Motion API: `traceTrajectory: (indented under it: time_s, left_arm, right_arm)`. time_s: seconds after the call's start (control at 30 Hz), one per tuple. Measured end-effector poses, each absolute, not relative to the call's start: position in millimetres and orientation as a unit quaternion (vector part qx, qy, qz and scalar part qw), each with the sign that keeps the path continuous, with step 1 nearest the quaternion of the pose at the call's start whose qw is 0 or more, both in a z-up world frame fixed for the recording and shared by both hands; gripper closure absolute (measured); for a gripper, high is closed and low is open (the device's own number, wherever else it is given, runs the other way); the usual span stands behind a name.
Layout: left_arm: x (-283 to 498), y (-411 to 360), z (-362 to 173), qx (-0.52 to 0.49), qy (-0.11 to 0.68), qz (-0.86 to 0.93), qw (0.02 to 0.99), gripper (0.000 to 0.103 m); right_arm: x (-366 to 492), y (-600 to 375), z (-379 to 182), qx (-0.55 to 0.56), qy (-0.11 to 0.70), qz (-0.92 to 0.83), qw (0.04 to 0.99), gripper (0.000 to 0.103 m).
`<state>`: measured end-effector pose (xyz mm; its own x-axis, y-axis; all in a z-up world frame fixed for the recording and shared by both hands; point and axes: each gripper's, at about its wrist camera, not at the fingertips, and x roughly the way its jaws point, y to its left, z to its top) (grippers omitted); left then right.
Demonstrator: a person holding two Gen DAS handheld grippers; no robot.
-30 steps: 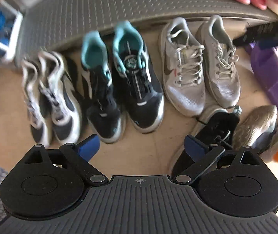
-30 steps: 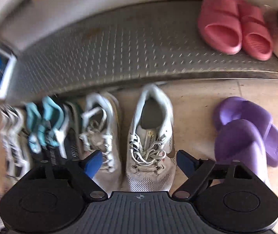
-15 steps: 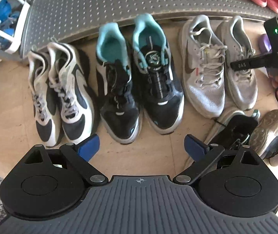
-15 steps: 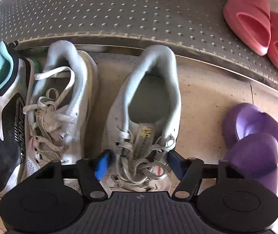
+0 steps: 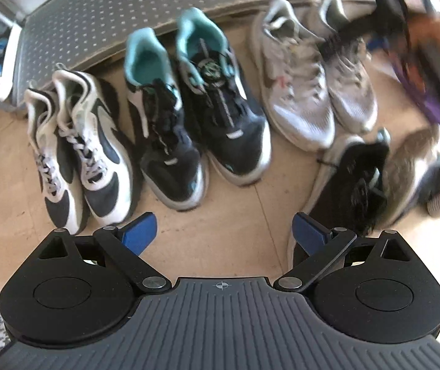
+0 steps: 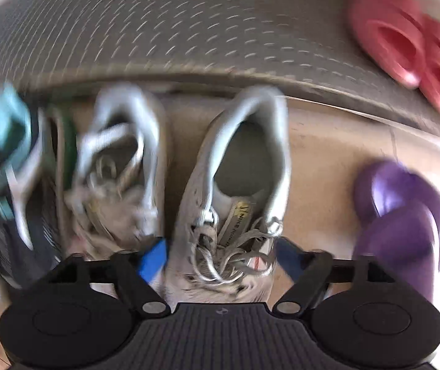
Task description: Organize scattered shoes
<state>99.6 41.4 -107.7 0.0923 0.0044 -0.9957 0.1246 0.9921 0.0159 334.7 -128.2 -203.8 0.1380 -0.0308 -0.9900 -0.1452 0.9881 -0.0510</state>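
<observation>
Right tool (image 6: 221, 262) straddles grey sneaker (image 6: 238, 191) midfoot, jaws opening, pads clear; shoe's long axis runs straight ahead.

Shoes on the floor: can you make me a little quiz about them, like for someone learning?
1. True or false: the teal-lined black sneakers stand between the black-and-white pair and the grey pair.
2. The slippers on the metal step are: A pink, B green, C yellow?
3. How many sneaker pairs line up along the metal step?
Key: 1 true; 2 A; 3 three.
</observation>
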Motion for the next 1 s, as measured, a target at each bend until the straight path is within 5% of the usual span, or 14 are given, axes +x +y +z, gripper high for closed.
traceTrajectory:
  time_s: [0.17,0.4,0.63,1.0]
  left_arm:
    - [84.2,28.3,-90.4,0.063,0.657,-0.062,0.749,0.005]
    - [88.5,9.6,-56.5,0.072,0.631,-0.061,0.77,0.005]
    - [66.8,-10.4,-38.7,0.078,0.609,-0.088,0.784,0.005]
    - [-2.0,-18.8,-5.7,0.032,0.593,-0.036,0.804,0.005]
  right_arm:
    - [325.0,-132.2,-99.9,-0.051,0.658,0.047,0.75,0.017]
    - [189.2,-205.5,47.4,0.117,0.559,0.042,0.82,0.012]
    - [48.7,-257.1,11.7,0.219,0.555,-0.078,0.798,0.015]
    - [40.7,-248.0,31.6,0.187,0.553,-0.049,0.811,0.01]
